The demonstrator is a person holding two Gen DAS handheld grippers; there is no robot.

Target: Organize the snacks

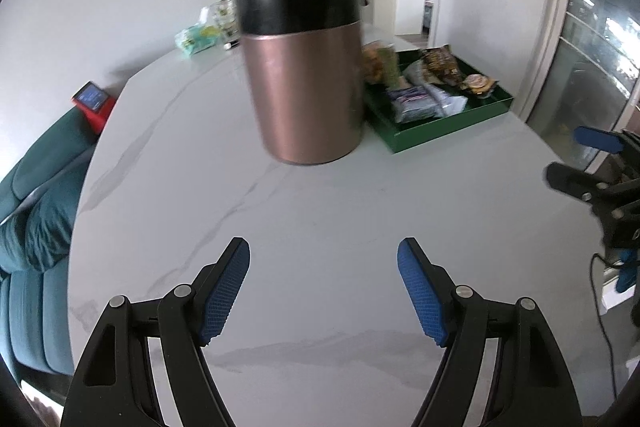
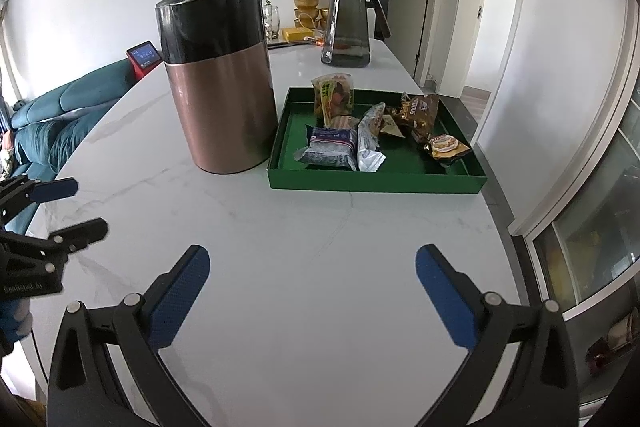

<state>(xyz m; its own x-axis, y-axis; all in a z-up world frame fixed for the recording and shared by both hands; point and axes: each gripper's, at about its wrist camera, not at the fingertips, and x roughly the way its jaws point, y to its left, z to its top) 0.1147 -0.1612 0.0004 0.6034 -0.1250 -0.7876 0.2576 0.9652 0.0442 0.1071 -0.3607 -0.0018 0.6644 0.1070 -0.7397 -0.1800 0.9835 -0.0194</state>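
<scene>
A green tray (image 2: 376,183) (image 1: 440,131) on the white marble table holds several snack packets: a blue-white one (image 2: 332,147) (image 1: 416,103), a silver one (image 2: 370,139), a brown one (image 2: 416,113) (image 1: 440,65), a yellow-green one (image 2: 334,97) and a small round one (image 2: 446,146) (image 1: 478,85). A tall copper canister (image 2: 222,83) (image 1: 304,67) with a black top stands just left of the tray. My left gripper (image 1: 323,259) is open and empty above bare table, short of the canister. My right gripper (image 2: 312,263) is open and empty, short of the tray.
A smoked glass pitcher (image 2: 346,23), gold bowls (image 2: 306,3) and a glass jar (image 2: 272,21) stand at the table's far end. A teal sofa (image 2: 52,119) lies left of the table; a red-framed screen (image 2: 144,59) sits by it. Glass doors are on the right.
</scene>
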